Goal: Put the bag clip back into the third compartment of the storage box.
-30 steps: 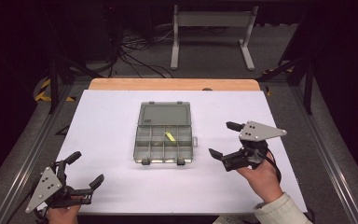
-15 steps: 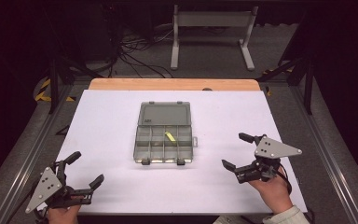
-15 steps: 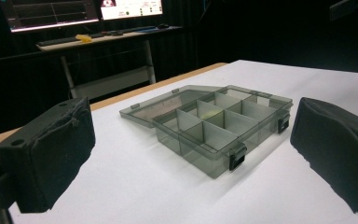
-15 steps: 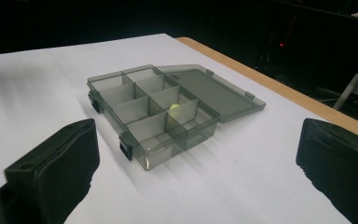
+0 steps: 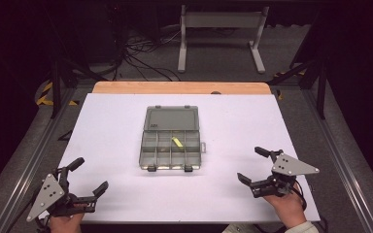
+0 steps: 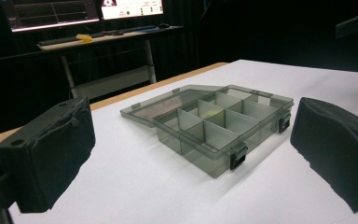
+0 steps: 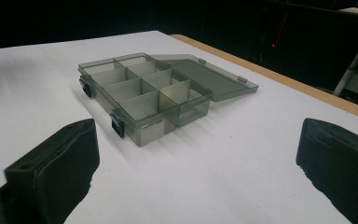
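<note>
high view: open compartment box [image 5: 171, 151] sits mid-table on the white table [image 5: 233, 121], lid [image 5: 171, 119] flipped flat toward the far side. small yellow piece [image 5: 177, 142] lies in one of the middle cells. left gripper [image 5: 87, 175] at the near-left corner, jaws spread, holding nothing. right gripper [image 5: 256, 164] at the near-right corner, jaws spread, empty too. both well apart from the box. my read: nothing is being worked right now, either a rest pose before a reach or the end of a step. next move probably calls for a reach in toward the box, to the lid or the front latches [image 5: 151, 168], and a hinged lid needs a push from the far edge over.

left gripper view: box [image 6: 214, 126] between the two black pads [image 6: 51, 154], well ahead of them, nothing pinched. yellow piece hard to make out here, just a pale tint in one cell. monitors on a desk behind, blurry.

right gripper view: box [image 7: 144, 95] ahead, lid [image 7: 214, 77] lying flat on the far side, pads [image 7: 56, 163] wide apart. cell contents mostly hidden by the smoky dividers; can't tell if other cells hold anything. pads cut off at frame edges.
</note>
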`<state>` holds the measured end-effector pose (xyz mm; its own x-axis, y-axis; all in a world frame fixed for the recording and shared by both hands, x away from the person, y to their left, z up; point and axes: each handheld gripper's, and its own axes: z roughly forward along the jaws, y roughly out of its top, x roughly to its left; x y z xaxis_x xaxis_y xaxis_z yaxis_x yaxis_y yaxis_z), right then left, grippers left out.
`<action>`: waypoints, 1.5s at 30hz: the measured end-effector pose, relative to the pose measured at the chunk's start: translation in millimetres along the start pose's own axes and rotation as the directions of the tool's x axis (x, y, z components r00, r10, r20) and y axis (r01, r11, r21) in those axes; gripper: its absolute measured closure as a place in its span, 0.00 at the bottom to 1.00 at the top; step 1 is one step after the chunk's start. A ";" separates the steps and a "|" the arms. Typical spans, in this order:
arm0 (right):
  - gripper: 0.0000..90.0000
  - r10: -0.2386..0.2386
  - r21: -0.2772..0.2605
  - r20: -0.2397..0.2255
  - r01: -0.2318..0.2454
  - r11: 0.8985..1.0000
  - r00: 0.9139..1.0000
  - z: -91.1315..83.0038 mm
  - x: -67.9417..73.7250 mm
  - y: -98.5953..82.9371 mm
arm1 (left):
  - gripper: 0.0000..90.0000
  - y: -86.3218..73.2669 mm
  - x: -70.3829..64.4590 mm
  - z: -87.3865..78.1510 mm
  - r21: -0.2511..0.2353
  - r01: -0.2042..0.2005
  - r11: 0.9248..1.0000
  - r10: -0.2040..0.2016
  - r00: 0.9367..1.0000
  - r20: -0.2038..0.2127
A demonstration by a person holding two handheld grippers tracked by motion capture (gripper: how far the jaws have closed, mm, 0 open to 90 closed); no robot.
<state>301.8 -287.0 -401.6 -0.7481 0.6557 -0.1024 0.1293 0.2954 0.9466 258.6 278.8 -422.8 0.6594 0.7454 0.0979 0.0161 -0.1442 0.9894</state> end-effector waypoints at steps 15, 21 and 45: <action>0.00 0.059 0.007 0.005 -0.059 0.998 0.998 5.3 4.0 -30.1 | 0.00 -0.5 -0.1 0.1 0.006 -0.004 1.000 0.004 1.000 -0.001; 0.00 0.095 0.032 0.011 -0.095 0.995 0.995 8.3 7.2 -36.5 | 0.00 -0.2 -0.7 0.4 0.003 -0.006 1.000 0.006 1.000 0.003; 0.00 0.113 0.068 0.041 -0.115 0.991 0.993 15.4 8.4 -43.3 | 0.00 -1.3 0.9 1.5 -0.003 0.004 1.000 -0.004 1.000 0.017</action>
<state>300.0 -283.5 -448.1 -0.7017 0.7124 -0.0074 0.2586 0.2644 0.9291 260.2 278.7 -424.2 0.6718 0.7350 0.0920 0.0166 -0.1392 0.9901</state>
